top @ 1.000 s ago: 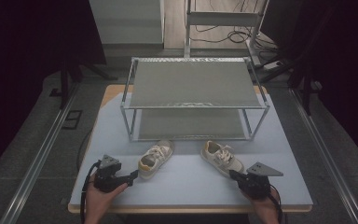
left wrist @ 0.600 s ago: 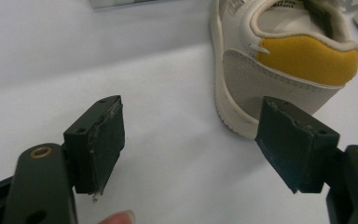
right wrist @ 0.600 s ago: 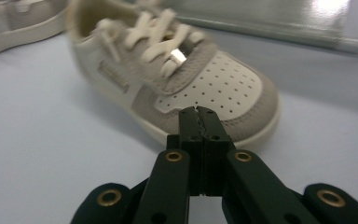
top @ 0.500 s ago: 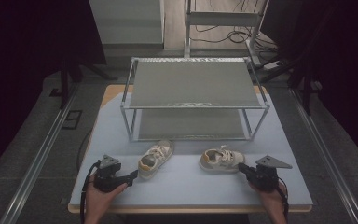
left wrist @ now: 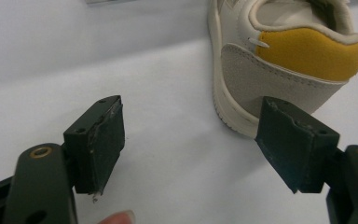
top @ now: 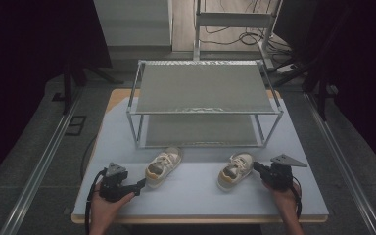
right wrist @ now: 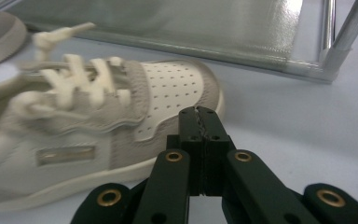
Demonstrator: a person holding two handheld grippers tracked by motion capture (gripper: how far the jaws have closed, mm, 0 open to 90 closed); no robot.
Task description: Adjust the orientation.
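Nearest the person, the left gripper (top: 138, 186) rests low on the pale counter (top: 191, 200) with its jaws spread wide and nothing between them; in the left gripper view the yellow-patched heel of the left shoe (left wrist: 279, 56) sits just ahead and off toward one jaw, not yet inside the gap. On the other side the right gripper (right wrist: 199, 116) has its jaws pressed fully together, their tips right at the side of the right shoe (right wrist: 98, 135), near the toe; whether they actually touch it I cannot tell. From the high view the left shoe (top: 163, 166) lies with its long axis slanting up and to the right, heel toward the left gripper, so that hand is the nearer one and would need a small shift sideways to straddle the heel. The right shoe (top: 235, 170) also slants up and to the right, heel toward the person, with the right gripper (top: 256, 167) just beside it; closed as it is, it looks suited to nudging rather than grasping. The two shoes are well apart, with bare counter between them and in front. Beyond them stands the two-tier metal rack (top: 203, 105), its lower shelf open toward the shoes, with the front corner posts as the edges to mind.
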